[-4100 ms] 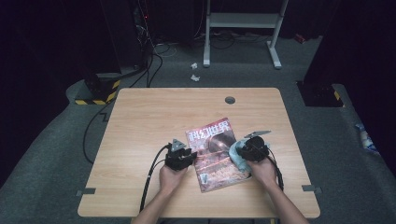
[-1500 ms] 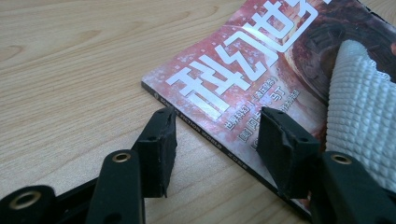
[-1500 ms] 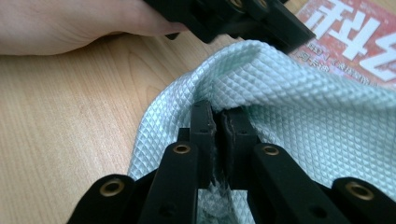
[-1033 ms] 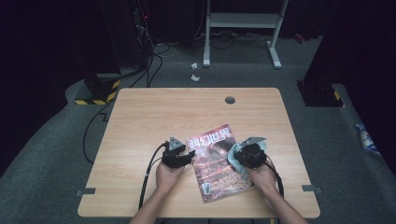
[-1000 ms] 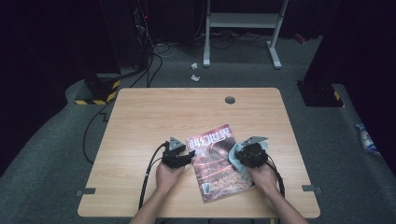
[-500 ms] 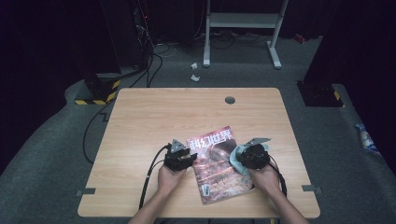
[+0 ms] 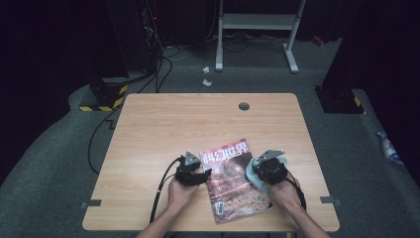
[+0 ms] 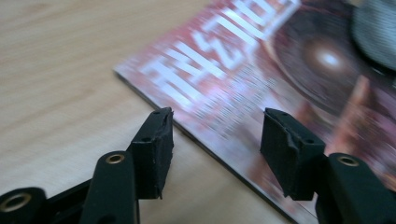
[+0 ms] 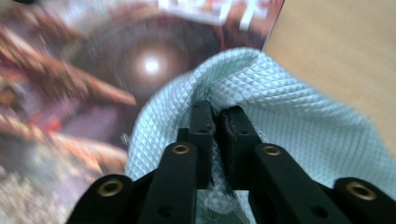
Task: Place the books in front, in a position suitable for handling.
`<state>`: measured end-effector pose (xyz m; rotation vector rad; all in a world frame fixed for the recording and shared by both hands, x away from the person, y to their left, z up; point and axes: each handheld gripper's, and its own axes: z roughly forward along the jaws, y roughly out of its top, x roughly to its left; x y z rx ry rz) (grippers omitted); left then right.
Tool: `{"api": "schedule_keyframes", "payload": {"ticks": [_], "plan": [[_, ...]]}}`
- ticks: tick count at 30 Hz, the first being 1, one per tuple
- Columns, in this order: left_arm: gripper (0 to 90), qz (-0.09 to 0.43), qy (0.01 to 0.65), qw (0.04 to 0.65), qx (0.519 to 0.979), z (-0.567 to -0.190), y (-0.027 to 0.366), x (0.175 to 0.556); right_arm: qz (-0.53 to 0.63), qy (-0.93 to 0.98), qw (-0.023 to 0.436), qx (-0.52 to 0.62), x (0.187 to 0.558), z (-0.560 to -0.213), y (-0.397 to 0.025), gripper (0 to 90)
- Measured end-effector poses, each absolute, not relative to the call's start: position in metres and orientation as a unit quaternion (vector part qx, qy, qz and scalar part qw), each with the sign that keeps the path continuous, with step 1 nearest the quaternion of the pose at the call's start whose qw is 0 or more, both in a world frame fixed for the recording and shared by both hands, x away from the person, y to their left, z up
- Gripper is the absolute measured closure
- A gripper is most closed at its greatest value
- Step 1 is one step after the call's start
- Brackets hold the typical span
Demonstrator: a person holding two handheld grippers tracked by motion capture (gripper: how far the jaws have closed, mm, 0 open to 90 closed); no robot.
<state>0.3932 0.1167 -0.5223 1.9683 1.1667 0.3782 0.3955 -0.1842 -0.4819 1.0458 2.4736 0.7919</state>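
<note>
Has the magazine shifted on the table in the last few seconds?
Yes. The magazine has slid toward the table's near edge and turned slightly, away from the round hole.

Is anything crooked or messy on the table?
The magazine lies crooked, turned at a slant to the table edges. The right gripper pinches a light blue cloth, bunched up on the cover. Nothing looks spilled or torn.
</note>
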Motion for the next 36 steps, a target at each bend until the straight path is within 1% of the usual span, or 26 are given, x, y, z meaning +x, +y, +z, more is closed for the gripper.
{"api": "schedule_keyframes", "payload": {"ticks": [4,9,12,18,21,25,29,31,33,36], "plan": [[41.9,0.159,0.495,0.405,0.752,-0.525,0.128,0.412,0.292,0.868,0.168,0.364,0.403,-0.472,-0.173,84.5],[41.6,0.176,0.475,0.414,0.756,-0.531,0.129,0.412,0.266,0.876,0.153,0.372,0.412,-0.492,-0.159,84.4],[41.5,0.187,0.474,0.417,0.753,-0.532,0.128,0.410,0.274,0.878,0.140,0.367,0.410,-0.493,-0.149,84.1],[42.0,0.184,0.474,0.420,0.752,-0.533,0.129,0.410,0.289,0.898,0.112,0.312,0.400,-0.496,-0.105,84.0],[42.0,0.185,0.474,0.419,0.752,-0.533,0.129,0.409,0.296,0.909,0.098,0.278,0.391,-0.497,-0.073,83.9],[42.0,0.185,0.475,0.420,0.751,-0.533,0.128,0.409,0.292,0.919,0.103,0.244,0.384,-0.497,-0.049,83.3],[42.0,0.187,0.475,0.420,0.750,-0.533,0.128,0.409,0.295,0.920,0.091,0.240,0.387,-0.497,-0.058,81.9],[42.0,0.187,0.474,0.420,0.751,-0.533,0.128,0.409,0.288,0.919,0.104,0.248,0.388,-0.496,-0.070,81.8],[42.0,0.187,0.473,0.420,0.751,-0.533,0.128,0.409,0.283,0.914,0.119,0.266,0.391,-0.496,-0.089,81.7],[42.1,0.187,0.473,0.421,0.751,-0.533,0.128,0.409,0.275,0.895,0.134,0.326,0.401,-0.495,-0.136,81.8]]}}
